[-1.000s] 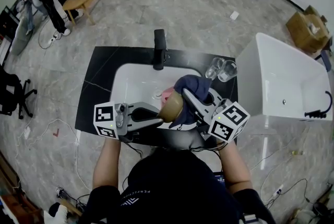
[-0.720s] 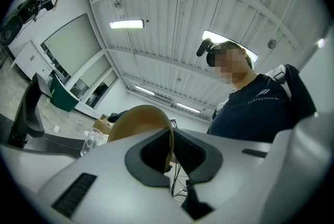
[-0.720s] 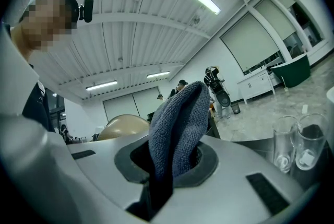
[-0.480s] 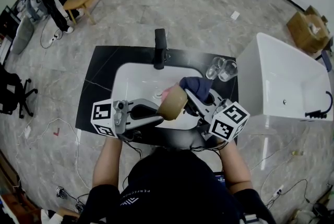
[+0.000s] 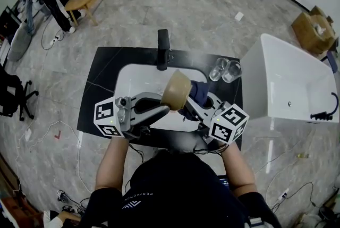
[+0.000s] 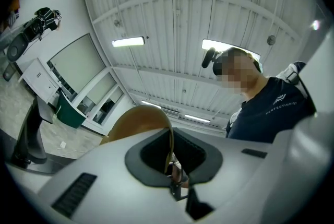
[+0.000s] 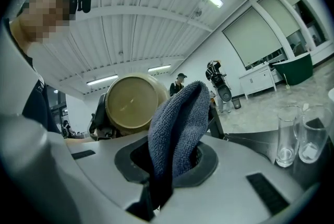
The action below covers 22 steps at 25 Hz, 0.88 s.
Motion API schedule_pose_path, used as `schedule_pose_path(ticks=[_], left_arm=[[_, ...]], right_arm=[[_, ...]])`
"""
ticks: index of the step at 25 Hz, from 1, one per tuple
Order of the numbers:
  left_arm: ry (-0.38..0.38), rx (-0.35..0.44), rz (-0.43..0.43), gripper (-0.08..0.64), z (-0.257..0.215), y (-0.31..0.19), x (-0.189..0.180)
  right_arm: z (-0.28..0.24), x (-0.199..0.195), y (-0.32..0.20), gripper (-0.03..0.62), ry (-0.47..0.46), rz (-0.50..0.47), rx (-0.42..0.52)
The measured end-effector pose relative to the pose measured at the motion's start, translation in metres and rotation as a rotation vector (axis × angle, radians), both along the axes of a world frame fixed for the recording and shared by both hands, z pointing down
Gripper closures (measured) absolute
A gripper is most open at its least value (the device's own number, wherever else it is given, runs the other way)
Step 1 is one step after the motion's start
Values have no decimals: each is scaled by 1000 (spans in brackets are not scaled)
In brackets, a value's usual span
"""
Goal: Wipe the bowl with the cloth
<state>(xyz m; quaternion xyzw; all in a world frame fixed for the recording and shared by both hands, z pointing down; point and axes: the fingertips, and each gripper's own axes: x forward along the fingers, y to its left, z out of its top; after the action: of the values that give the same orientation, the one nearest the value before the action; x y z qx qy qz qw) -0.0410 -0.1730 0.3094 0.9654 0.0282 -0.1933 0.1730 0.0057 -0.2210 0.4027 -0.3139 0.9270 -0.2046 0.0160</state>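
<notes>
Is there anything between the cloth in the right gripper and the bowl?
Nothing visible stands between them. The left gripper holds the bowl by its rim above the sink. The cloth, clamped in the right gripper, is close beside the bowl with only open air between them.

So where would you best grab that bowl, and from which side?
By its rim, from the left, as the left claw does: the bowl has a thin wall that fits between the jaws, one inside, one outside. That leaves the rest clear for the cloth in the right claw.
</notes>
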Motion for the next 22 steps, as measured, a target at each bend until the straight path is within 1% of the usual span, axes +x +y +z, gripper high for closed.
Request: schedule_pose_path(ticks=[2, 5, 11, 14, 18, 22], left_arm=[[-14, -8, -15, 541, -1, -4, 4], [-32, -10, -17, 541, -2, -4, 10], [-29, -29, -52, 541, -5, -11, 13], [-41, -38, -85, 541, 0, -17, 13], [-67, -61, -129, 541, 5, -26, 12], [-102, -68, -164, 541, 12, -32, 11]], right_arm=[[3, -6, 4, 529, 18, -28, 0], [5, -17, 12, 529, 22, -66, -6], [7, -29, 22, 529, 25, -113, -15], [9, -35, 31, 529, 54, -148, 0], [9, -44, 41, 529, 116, -194, 39], [-2, -48, 48, 529, 113, -216, 72]])
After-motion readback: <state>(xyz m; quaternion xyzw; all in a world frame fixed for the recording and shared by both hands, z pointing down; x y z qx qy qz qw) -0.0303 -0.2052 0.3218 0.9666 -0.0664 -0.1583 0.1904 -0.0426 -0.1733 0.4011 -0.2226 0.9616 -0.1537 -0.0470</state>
